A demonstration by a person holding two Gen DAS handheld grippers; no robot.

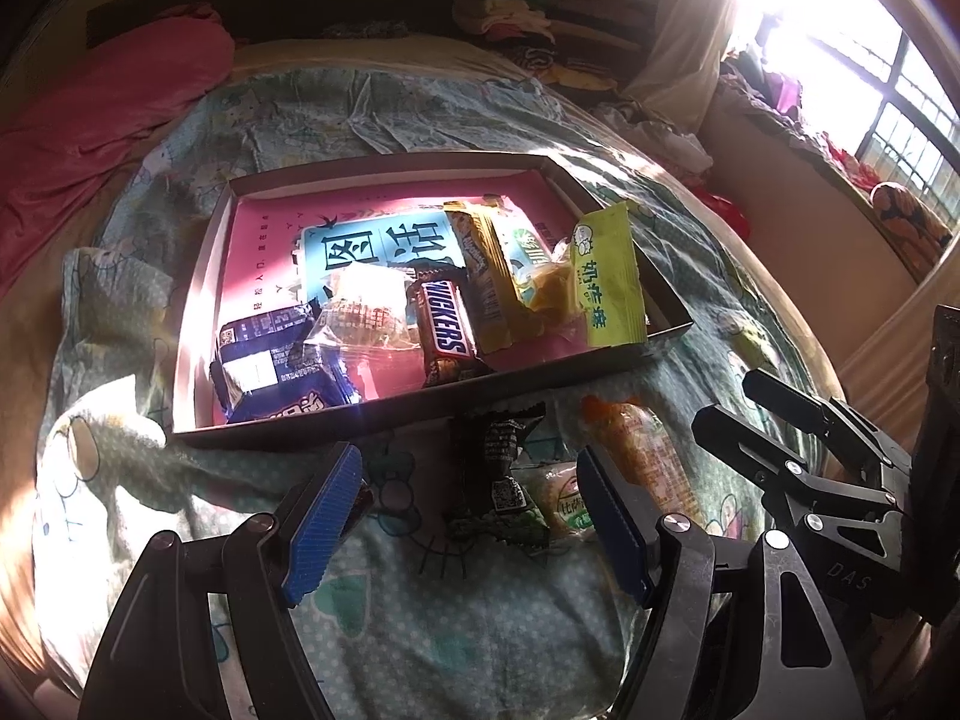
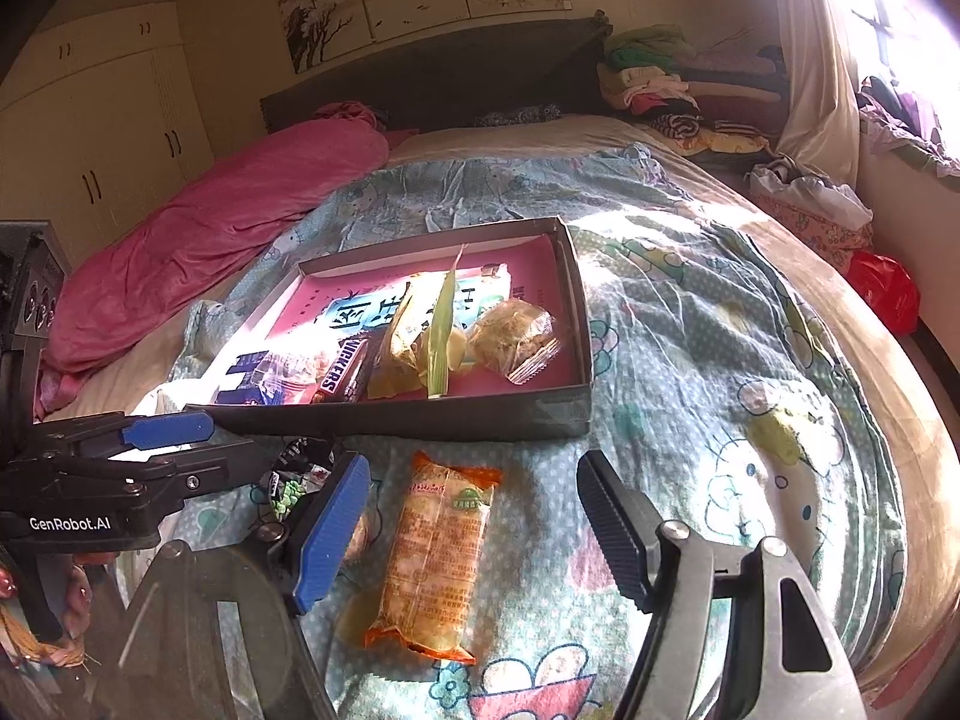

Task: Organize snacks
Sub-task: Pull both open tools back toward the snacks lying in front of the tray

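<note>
A shallow dark box (image 1: 384,414) (image 2: 420,420) with a pink floor lies on the bed and holds several snacks: a Snickers bar (image 1: 444,324) (image 2: 345,369), a blue packet (image 1: 276,366), yellow packets (image 1: 606,276) and a clear-wrapped cake (image 2: 516,330). In front of the box lie a black-and-green packet (image 1: 501,474) and an orange packet (image 1: 642,456) (image 2: 438,546). My left gripper (image 1: 468,516) is open just above the black-and-green packet. My right gripper (image 2: 474,534) is open around the orange packet; it also shows in the left wrist view (image 1: 756,414).
The bed has a blue cartoon-print cover (image 2: 690,360). A pink blanket (image 2: 210,240) lies at the far left. Folded clothes (image 2: 654,72) are piled at the headboard. A red bag (image 2: 888,294) and a window are to the right.
</note>
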